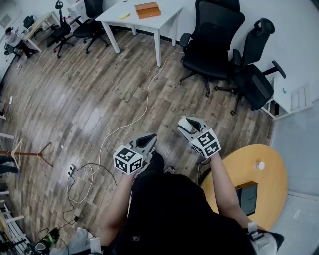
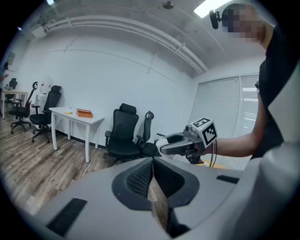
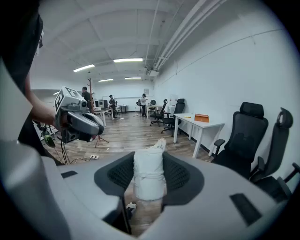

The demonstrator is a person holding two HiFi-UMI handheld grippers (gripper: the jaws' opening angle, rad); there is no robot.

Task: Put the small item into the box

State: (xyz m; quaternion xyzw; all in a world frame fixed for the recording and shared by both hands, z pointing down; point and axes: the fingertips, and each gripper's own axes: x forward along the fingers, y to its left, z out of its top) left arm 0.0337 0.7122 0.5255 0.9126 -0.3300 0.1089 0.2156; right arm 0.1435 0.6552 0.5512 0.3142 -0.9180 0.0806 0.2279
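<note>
A small white wrapped item (image 3: 149,174) stands upright between the pads of my right gripper (image 3: 149,180), which is shut on it. From the head view, the right gripper (image 1: 186,122) is held out in front of the person at waist height, with the white item (image 1: 185,121) at its tip. My left gripper (image 1: 146,141) is beside it to the left. Its jaws (image 2: 153,174) meet with nothing between them. An orange box (image 1: 147,9) lies on the white desk (image 1: 130,16) far ahead. A dark open box (image 1: 247,197) sits on the round yellow table (image 1: 266,179) at the right.
Two black office chairs (image 1: 215,35) stand ahead on the right. A white cable (image 1: 130,122) and a power strip (image 1: 72,170) lie on the wooden floor at the left. More chairs (image 1: 75,29) and people are far back left. A small white thing (image 1: 258,165) rests on the yellow table.
</note>
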